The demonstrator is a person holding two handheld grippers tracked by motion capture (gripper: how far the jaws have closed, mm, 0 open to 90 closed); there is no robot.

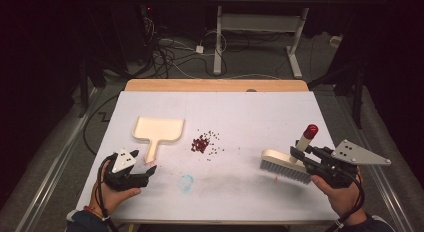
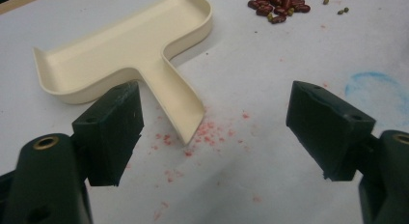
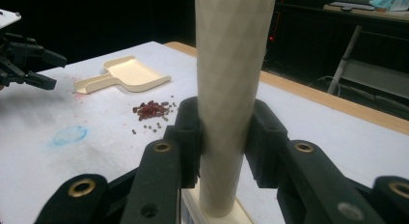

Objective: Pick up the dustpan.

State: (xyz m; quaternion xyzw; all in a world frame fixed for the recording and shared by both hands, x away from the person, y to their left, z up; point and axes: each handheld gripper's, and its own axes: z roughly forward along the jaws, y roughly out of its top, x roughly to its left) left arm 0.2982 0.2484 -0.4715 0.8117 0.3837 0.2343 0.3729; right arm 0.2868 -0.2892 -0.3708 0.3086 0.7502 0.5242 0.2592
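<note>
The brush handle is clamped between the jaws of the right gripper, bristles resting on the table. The left gripper is held open beside the dustpan handle; beans lie between.

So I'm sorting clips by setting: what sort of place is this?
Probably a lab or workshop rather than a home: a white-covered table under hand-held grippers, loose cables on the floor behind, and a second workbench in a dark room.
</note>
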